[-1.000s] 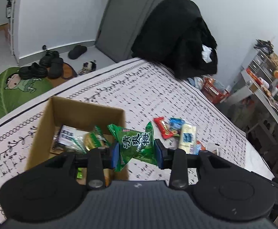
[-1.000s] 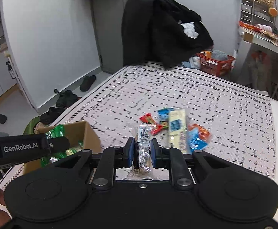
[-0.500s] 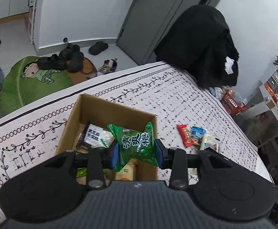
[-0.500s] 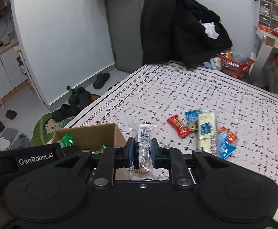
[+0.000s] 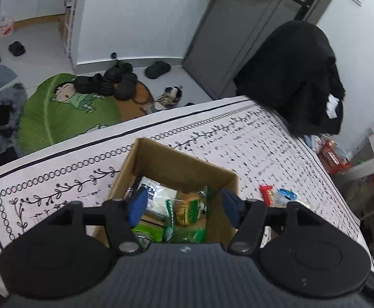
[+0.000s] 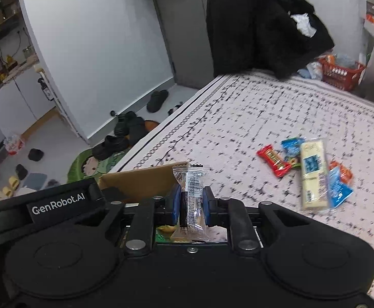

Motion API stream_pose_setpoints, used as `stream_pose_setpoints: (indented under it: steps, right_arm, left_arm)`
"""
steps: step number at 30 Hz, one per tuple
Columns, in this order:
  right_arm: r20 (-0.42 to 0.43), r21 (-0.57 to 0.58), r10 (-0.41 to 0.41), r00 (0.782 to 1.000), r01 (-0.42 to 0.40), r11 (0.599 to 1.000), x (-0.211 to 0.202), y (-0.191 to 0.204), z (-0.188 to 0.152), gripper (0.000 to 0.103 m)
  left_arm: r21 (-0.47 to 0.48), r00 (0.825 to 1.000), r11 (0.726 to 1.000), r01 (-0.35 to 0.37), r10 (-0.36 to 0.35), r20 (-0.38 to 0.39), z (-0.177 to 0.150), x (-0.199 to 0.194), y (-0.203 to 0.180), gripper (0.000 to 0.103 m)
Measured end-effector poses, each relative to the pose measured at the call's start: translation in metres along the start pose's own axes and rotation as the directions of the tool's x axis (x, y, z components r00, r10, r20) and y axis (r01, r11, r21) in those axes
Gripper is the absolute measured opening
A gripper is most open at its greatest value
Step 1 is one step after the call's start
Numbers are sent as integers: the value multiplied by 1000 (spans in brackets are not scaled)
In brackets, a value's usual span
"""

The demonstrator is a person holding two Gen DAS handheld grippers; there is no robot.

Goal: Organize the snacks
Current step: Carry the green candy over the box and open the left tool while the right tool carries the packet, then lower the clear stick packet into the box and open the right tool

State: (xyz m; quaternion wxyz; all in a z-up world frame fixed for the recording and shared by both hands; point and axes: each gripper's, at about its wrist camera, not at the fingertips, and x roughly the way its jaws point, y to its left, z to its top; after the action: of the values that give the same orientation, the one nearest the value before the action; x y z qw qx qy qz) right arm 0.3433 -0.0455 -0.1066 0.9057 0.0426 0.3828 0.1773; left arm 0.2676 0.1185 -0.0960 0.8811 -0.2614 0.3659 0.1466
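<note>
In the lower middle of the left wrist view, the left gripper (image 5: 183, 206) hangs over the open brown cardboard box (image 5: 184, 169), and its jaws are opening with nothing pinched between the blue pads; directly below the gap lie packets already in the box, among them a white pouch with dark print (image 5: 156, 195) and a clear-and-green wrapped biscuit packet (image 5: 189, 209). A green packet at the bottom edge of the box is partly hidden by the gripper body, so which packet has just been let go cannot be told for sure. In the right wrist view, the right gripper (image 6: 190, 204) sits at the lower middle of the frame, clamped firmly on a slim clear-wrapped snack bar with a black printed band (image 6: 192, 200), held upright, with the box's far corner (image 6: 140, 182) just behind it to the left. On the patterned white tablecloth (image 6: 251, 118), at the right of that frame, a small heap waits: a red candy bar (image 6: 274, 160), a pale yellow flat packet with a blue label (image 6: 312, 174) and blue wrappers (image 6: 339, 187) beside it. The step in hand looks like dropping snacks into the box, one per hand. Next, the right hand likely needs to carry its bar over the box opening before releasing, while the left clears away toward the heap.
</note>
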Motion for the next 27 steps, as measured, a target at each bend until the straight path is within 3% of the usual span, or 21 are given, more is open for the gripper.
stream_pose_setpoints:
  steps: [14,27]
  right_arm:
    - [-56,-2,106,993,-106,994,21,14,-1,20]
    - [-46,-22,87,995,-88,996,9,-7,2,22]
  left_arm:
    - [-67,998,996,-63,64,13,5,-1,16,69]
    - [-57,996,995,-84,85,12,5,4,12,70]
